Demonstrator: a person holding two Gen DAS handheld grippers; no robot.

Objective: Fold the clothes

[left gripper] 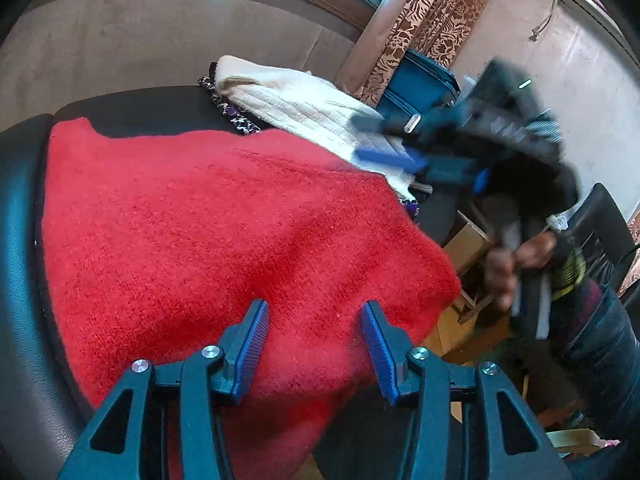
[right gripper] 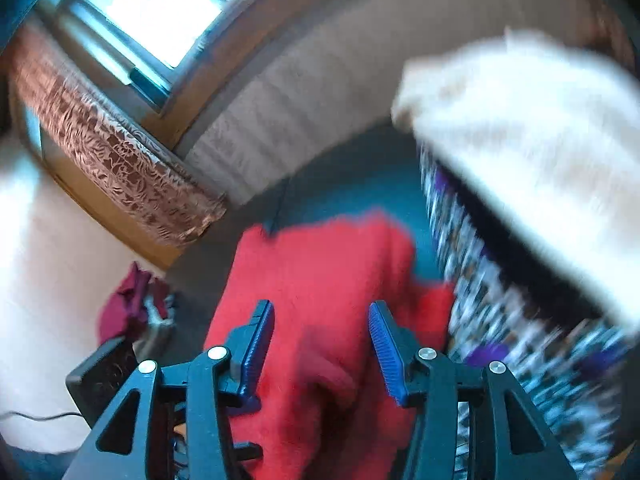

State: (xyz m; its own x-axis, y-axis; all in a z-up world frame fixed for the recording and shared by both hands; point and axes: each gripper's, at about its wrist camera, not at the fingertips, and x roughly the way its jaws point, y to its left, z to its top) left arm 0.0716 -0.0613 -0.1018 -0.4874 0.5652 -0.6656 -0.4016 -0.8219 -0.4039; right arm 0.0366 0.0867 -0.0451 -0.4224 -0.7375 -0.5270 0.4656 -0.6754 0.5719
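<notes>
Left wrist view: left gripper (left gripper: 314, 344) at 6 o'clock, jaws apart, nothing pinched, hanging just over the near edge of the red sweater (left gripper: 224, 232). Sweater lies spread on a dark seat (left gripper: 24, 208), its right part drooping off the seat edge at 4 o'clock. White knit (left gripper: 296, 104) and a patterned cloth (left gripper: 230, 114) sit stacked behind it at 1 o'clock. Right gripper (left gripper: 384, 142) at 2 o'clock, blurred, jaws apart and empty, held by a hand (left gripper: 516, 264).

Right wrist view: heavy blur. Right gripper (right gripper: 322, 346) at 6 o'clock, jaws parted, no cloth between the pads; sweater (right gripper: 324, 280) under and ahead of it, white knit (right gripper: 520, 140) at 2 o'clock, maroon cloth (right gripper: 132, 304) at 9 o'clock.

Likely step: take a fresh hold for the next fold. Pinch the hanging edge at two spots well apart, catch all layers, lift evenly, lay it over square, and keep clear of the stack behind.
</notes>
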